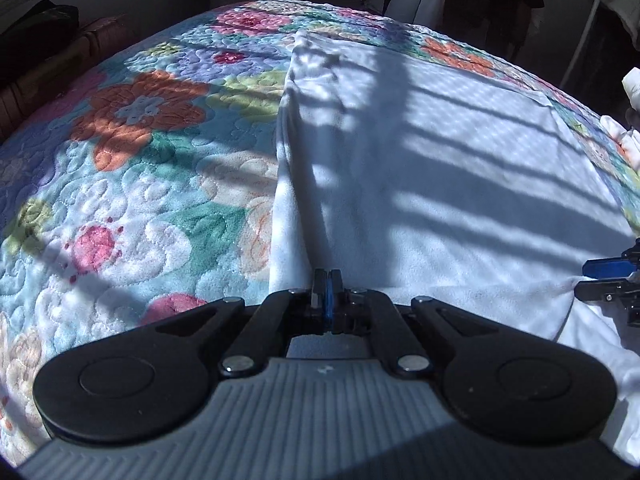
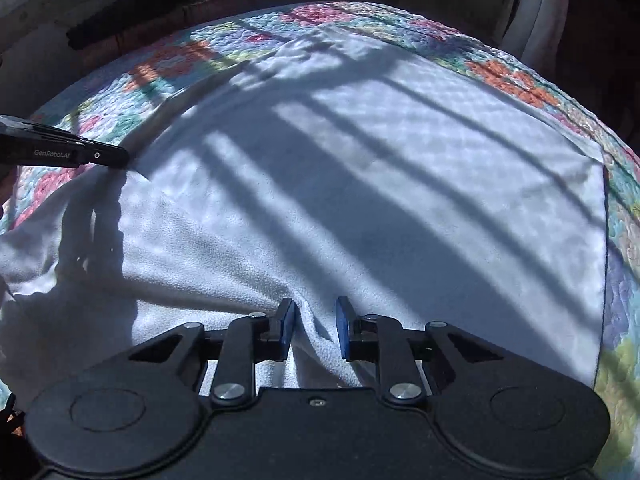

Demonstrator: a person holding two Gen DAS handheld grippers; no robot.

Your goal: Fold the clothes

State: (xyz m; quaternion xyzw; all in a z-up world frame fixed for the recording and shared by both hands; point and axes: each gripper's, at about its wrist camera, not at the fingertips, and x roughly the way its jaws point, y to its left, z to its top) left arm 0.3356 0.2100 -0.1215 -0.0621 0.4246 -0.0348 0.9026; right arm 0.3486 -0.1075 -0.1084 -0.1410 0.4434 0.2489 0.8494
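A white cloth (image 1: 420, 168) lies spread flat on the floral quilt (image 1: 132, 152), striped by window shadows. My left gripper (image 1: 328, 276) is shut on the cloth's near left edge, and a raised fold runs away from its tips. The right wrist view shows the same gripper (image 2: 120, 158) at the cloth's left edge. My right gripper (image 2: 314, 320) sits on the near part of the cloth (image 2: 360, 168), jaws apart. A bunched ridge of cloth rises between its blue pads (image 2: 286, 328), with a dark gap beside the right-hand pad. The right gripper (image 1: 588, 280) shows at the left view's right border.
The quilt (image 2: 516, 76) reaches beyond the cloth on the left, far and right sides. Dark bags and a brown case (image 1: 52, 52) stand past the bed's far left edge. Curtains (image 2: 536, 20) hang behind the bed. A white-gloved hand (image 1: 632, 136) is at the right border.
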